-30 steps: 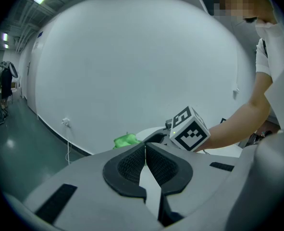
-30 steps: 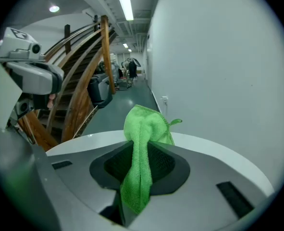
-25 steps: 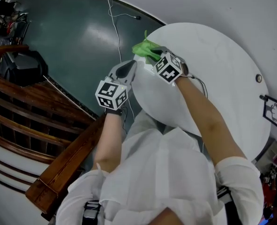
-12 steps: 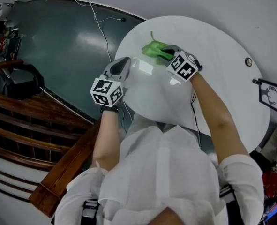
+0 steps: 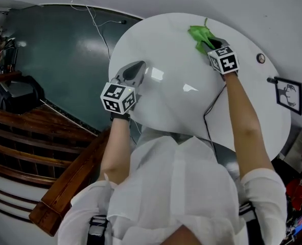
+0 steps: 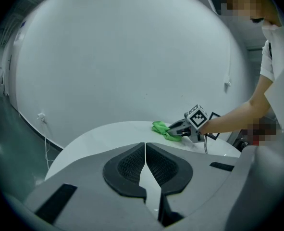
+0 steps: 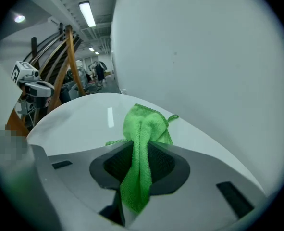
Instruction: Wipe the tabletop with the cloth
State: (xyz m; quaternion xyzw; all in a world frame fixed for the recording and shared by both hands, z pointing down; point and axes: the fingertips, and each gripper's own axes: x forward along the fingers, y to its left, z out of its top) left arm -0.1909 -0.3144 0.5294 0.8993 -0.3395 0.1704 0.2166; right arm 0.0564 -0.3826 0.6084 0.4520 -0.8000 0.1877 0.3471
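A round white tabletop (image 5: 181, 75) fills the middle of the head view. My right gripper (image 5: 208, 46) is shut on a green cloth (image 5: 199, 35), which rests on the table's far side near the wall. In the right gripper view the green cloth (image 7: 141, 143) hangs pinched between the jaws, its front bunched on the tabletop (image 7: 84, 119). My left gripper (image 5: 134, 71) is shut and holds nothing, hovering at the table's left edge. From the left gripper view, the cloth (image 6: 163, 130) and right gripper (image 6: 178, 128) lie across the table.
A white wall (image 5: 242, 4) curves close behind the table. A small dark knob (image 5: 261, 58) and a framed picture (image 5: 287, 95) are at the right. A white cable (image 5: 97, 24) trails over the dark green floor (image 5: 53, 55). Wooden railing (image 5: 33, 137) stands at the left.
My right gripper has pushed the green cloth from the table's left edge across to the far right side. The left gripper has stayed near the left edge.
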